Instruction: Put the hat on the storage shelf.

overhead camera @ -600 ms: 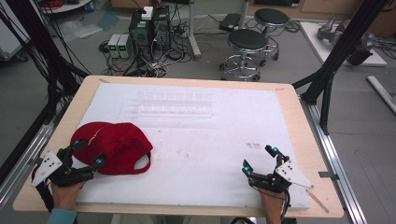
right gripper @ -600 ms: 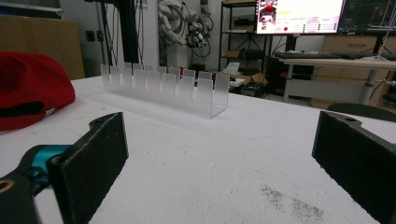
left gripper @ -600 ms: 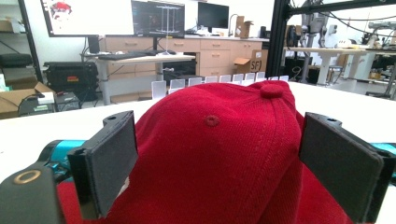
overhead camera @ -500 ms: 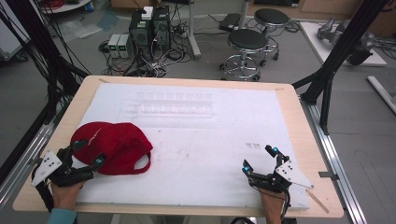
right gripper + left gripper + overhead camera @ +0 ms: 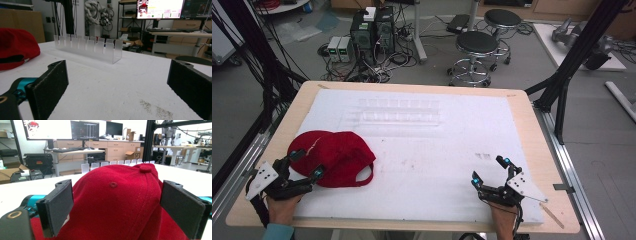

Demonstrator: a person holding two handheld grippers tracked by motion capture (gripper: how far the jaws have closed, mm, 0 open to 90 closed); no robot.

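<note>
A red knitted fabric baseball cap [image 5: 334,156] lies on the white padded mat [image 5: 427,150] at the near left of the wooden table, crown up, with the left gripper [image 5: 304,165] set around its near edge. Compared with the high view half a second back, almost nothing has moved — the cap sits in the same spot and both hands are where they were. Seen from the left gripper view, the black jaws stand wide apart on either side of the cap's crown [image 5: 117,202], pads not pressing, so a grasp looks ready but not made. The right gripper [image 5: 491,172] rests at the near right, jaws apart and empty. Farther back lies a clear slotted acrylic rack [image 5: 88,48] — its slots look empty.
</note>
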